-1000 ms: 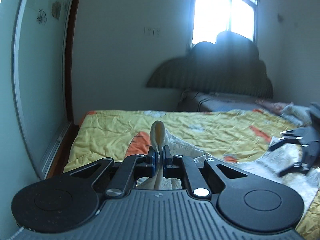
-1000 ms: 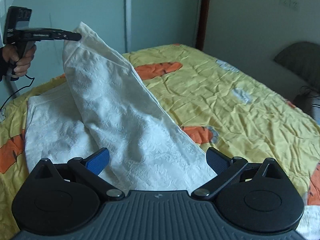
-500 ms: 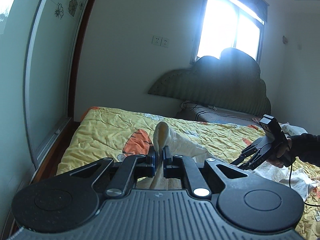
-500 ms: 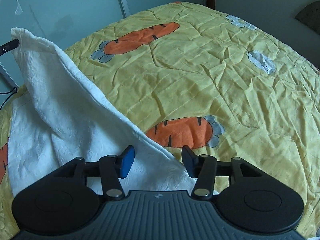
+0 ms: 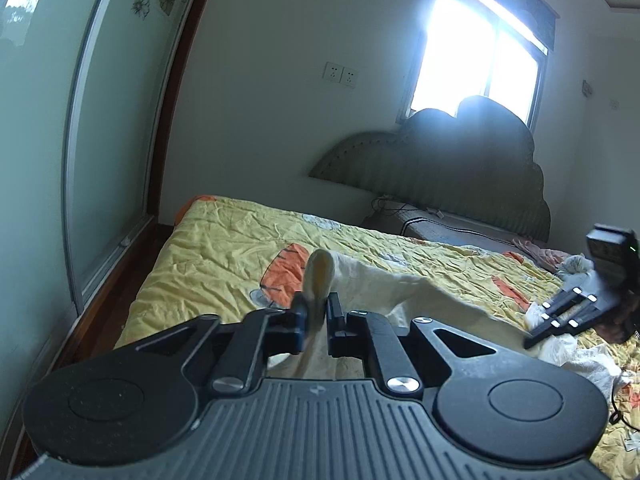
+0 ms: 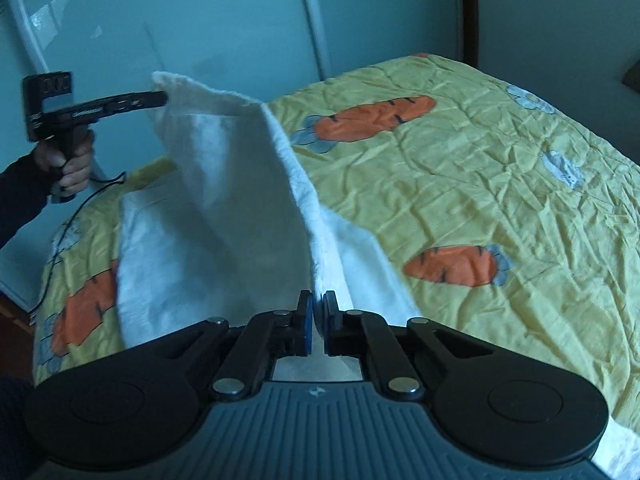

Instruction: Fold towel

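A white towel [image 6: 224, 208] is lifted off the yellow carrot-print bedspread [image 6: 500, 184], its lower part still lying on the bed. My right gripper [image 6: 316, 320] is shut on one corner of the towel edge. My left gripper [image 5: 317, 314] is shut on another corner, which bulges up between its fingers as a cream fold of towel [image 5: 320, 276]. In the right wrist view the left gripper [image 6: 160, 98] appears at the far left, held by a hand [image 6: 70, 160], pinching the towel's top corner. The right gripper [image 5: 532, 342] also shows at the right edge of the left wrist view.
The bed fills most of both views; a dark padded headboard [image 5: 460, 168] and a bright window [image 5: 476, 64] lie beyond it. Pale sliding wardrobe doors [image 6: 200, 28] stand along the bed's side. Crumpled white cloth [image 5: 580, 356] lies on the bed at the right. A cable [image 6: 76, 216] trails from the left gripper.
My right gripper has closed on the towel's edge and lifted it; a second ago its jaws stood wide open. The left gripper has kept its hold and risen, stretching the towel between both.
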A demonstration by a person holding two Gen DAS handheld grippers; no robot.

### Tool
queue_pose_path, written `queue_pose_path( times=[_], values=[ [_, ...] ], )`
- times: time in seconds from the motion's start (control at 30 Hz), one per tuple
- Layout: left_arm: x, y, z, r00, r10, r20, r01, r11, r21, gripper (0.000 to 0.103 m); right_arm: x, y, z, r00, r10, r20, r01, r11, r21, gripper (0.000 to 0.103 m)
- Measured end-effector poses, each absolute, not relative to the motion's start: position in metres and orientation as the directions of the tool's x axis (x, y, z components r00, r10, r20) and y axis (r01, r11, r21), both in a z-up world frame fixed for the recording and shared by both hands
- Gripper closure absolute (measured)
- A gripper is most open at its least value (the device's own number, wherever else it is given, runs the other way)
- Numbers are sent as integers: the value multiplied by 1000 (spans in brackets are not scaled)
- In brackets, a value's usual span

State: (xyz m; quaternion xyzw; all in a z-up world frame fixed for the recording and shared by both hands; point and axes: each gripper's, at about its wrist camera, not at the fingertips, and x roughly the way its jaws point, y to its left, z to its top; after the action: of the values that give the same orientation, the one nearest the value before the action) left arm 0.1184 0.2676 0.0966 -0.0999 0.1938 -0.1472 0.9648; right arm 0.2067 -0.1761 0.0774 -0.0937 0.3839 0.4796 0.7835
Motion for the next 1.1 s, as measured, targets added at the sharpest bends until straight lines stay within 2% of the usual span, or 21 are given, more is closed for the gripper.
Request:
queue_pose_path(
  times=[0.07,0.13,0.2,0.37,0.47,0.57,0.67,0.8,0.87,0.9,0.97,1.1],
  values=[
    [107,275,94,888,-303,-345,212,937,-277,65,185,-178,70,228,686,-691,-819,519,245,98],
    [93,284,91,897,-269,-351,155,935,-319,25,171,-179,59,221,681,-698,-807,530,261,98],
    [76,292,88,910,-235,-341,101,924,-368,13,169,-181,53,228,684,-693,-787,548,282,99],
    [39,300,82,885,-241,-398,-30,825,-565,13,174,-178,55,260,699,-666,-773,565,290,99],
    [23,286,72,854,-291,-431,-67,761,-645,14,178,-178,56,268,702,-660,-766,571,296,98],
    [21,269,61,825,-325,-463,-107,713,-692,17,178,-180,57,278,705,-653,-759,577,300,98],
    [31,259,48,798,-341,-496,-164,669,-724,24,175,-182,59,291,706,-645,-754,584,300,98],
    [51,262,41,790,-294,-538,-242,657,-714,43,169,-183,62,302,707,-639,-752,589,296,98],
    [63,264,36,770,-278,-574,-275,667,-692,71,166,-183,61,308,701,-643,-750,595,288,98],
    [66,263,35,757,-271,-594,-285,681,-674,98,164,-182,61,308,697,-647,-752,595,283,98],
    [67,256,43,754,-251,-607,-276,718,-639,99,159,-182,60,309,688,-657,-757,596,268,98],
    [51,240,77,794,-250,-554,-145,807,-572,99,147,-186,57,305,663,-684,-763,600,241,98]
  ],
)
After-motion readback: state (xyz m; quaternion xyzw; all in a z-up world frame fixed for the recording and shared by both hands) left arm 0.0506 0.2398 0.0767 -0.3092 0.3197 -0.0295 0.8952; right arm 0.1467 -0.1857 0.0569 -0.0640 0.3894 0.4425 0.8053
